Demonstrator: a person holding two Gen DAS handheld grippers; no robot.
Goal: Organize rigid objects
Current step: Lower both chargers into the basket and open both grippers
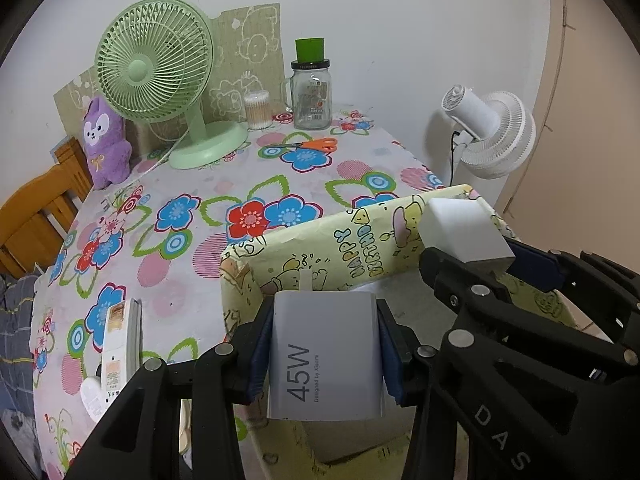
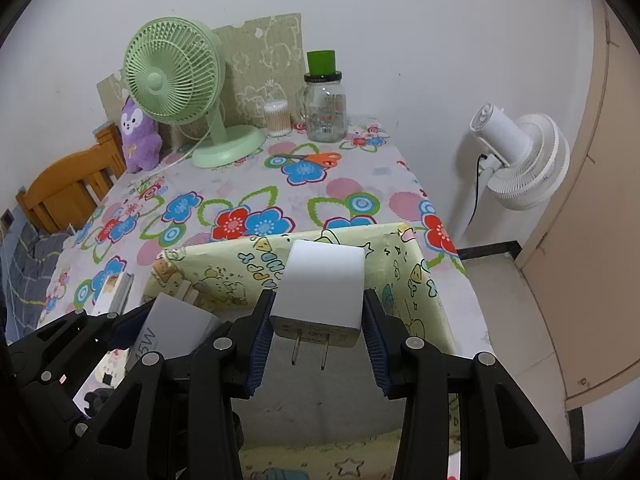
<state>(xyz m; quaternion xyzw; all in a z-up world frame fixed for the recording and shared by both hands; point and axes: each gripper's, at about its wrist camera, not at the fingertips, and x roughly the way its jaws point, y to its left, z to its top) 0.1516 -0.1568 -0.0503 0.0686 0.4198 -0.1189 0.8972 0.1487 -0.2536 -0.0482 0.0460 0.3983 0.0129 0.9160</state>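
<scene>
In the left wrist view, the left gripper (image 1: 325, 354) is clenched on a grey 45W charger (image 1: 325, 350), its blue pads pressing both sides. The charger hangs above the open yellow cartoon box (image 1: 304, 248), which stands on the flowered table (image 1: 192, 200). At the right, the right gripper (image 1: 472, 256) grasps a white plug adapter (image 1: 464, 228) over the same box.

In the right wrist view, the right gripper (image 2: 318, 320) squeezes the white plug adapter (image 2: 320, 288), prongs toward the camera, above the box (image 2: 224, 268). A green fan (image 2: 176, 76) and a glass jar (image 2: 325, 108) stand at the far edge of the table (image 2: 280, 184).

Flowered table (image 1: 224, 184) — green fan (image 1: 160, 80), glass jar (image 1: 311, 96), scissors (image 1: 308, 145), box (image 1: 320, 248).
</scene>
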